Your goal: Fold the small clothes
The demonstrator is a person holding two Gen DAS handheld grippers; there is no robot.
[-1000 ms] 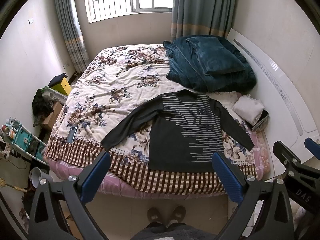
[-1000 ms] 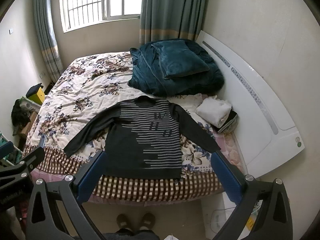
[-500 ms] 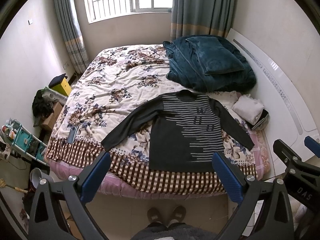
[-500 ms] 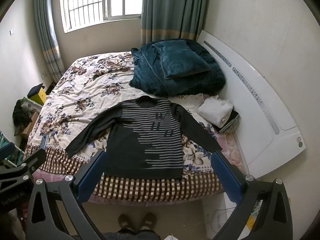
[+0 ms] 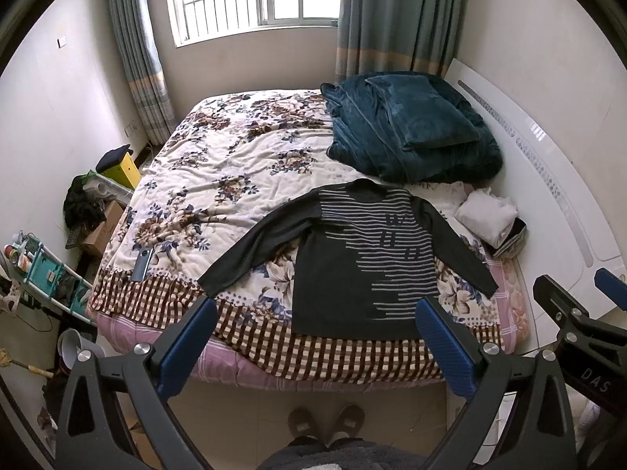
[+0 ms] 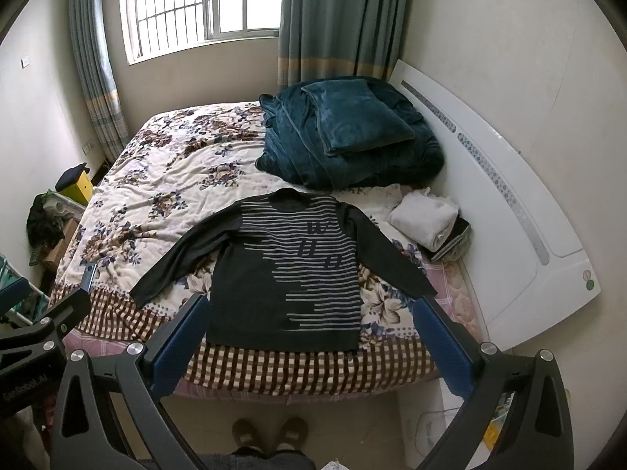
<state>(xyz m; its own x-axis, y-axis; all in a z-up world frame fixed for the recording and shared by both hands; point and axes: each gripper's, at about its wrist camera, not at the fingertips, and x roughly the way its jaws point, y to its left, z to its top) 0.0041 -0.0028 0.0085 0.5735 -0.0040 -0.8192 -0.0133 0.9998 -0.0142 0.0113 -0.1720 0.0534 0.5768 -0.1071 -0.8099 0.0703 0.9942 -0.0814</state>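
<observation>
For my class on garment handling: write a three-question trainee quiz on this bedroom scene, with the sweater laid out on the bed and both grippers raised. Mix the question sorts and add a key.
1. True or false: the dark striped sweater lies flat on the bed with both sleeves spread out.
2. Multiple choice: what sits on the bed just beyond the sweater's collar? A) a teal blanket pile B) a laundry basket C) a suitcase
3. Fill in: the left gripper and the right gripper are both ____ and hold nothing.

Key
1. True; it is unfolded, hem toward the near edge of the bed.
2. A; a pillow of the same colour lies on top of it.
3. Open; the fingers of each stand wide apart, above the floor in front of the bed.
</observation>
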